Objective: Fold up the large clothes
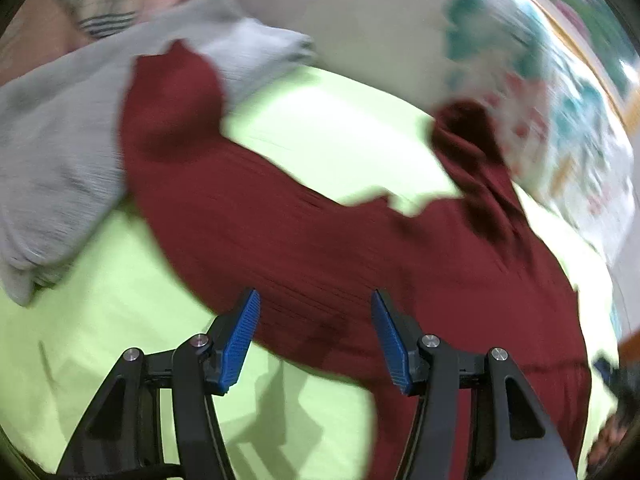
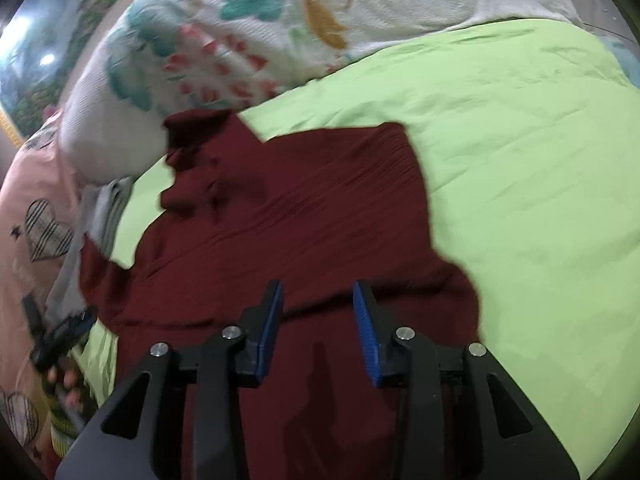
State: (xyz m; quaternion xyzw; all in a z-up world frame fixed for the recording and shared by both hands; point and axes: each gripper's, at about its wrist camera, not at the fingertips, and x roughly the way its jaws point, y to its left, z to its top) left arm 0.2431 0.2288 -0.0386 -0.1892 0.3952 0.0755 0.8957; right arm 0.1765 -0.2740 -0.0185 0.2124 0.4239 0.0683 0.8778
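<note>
Nearest each lens, both pairs of tongs are standing spread with nothing between the blue pads: the left tongs (image 1: pixel 315 338) are gaping wide, the right tongs (image 2: pixel 318 330) are parted less, and both are hanging over the maroon garment (image 1: pixel 320 248) without gripping it. Just beyond the pads, the garment (image 2: pixel 288 216) is lying mostly flat on the green sheet (image 2: pixel 520 160) of the bed, its body running away from the tongs, with one sleeve (image 1: pixel 172 112) trailing up to the left in the left view and a bunched collar or sleeve end (image 2: pixel 200 156) rumpling at the far edge. To the left, a grey cloth (image 1: pixel 60 152) is lying with that sleeve resting against or over its edge; whether the two are tangled is not clear through the blur. Farther off, a white patterned pillow (image 2: pixel 260 32) is sitting against the head of the bed, and a pink cover (image 2: pixel 28 208) is showing at the far left. Judging from this, the risk is that the next pinch takes only a top layer or a wrinkle, so the fold is dragging crooked; the bunched far end is likely to stay lumpy if folded over unsmoothed. Pulling the sleeve could also be drawing the grey cloth along with it. The other tongs (image 2: pixel 60 336), glimpsed at the left edge of the right view, are working close by, so the two pairs could be knocking together.
</note>
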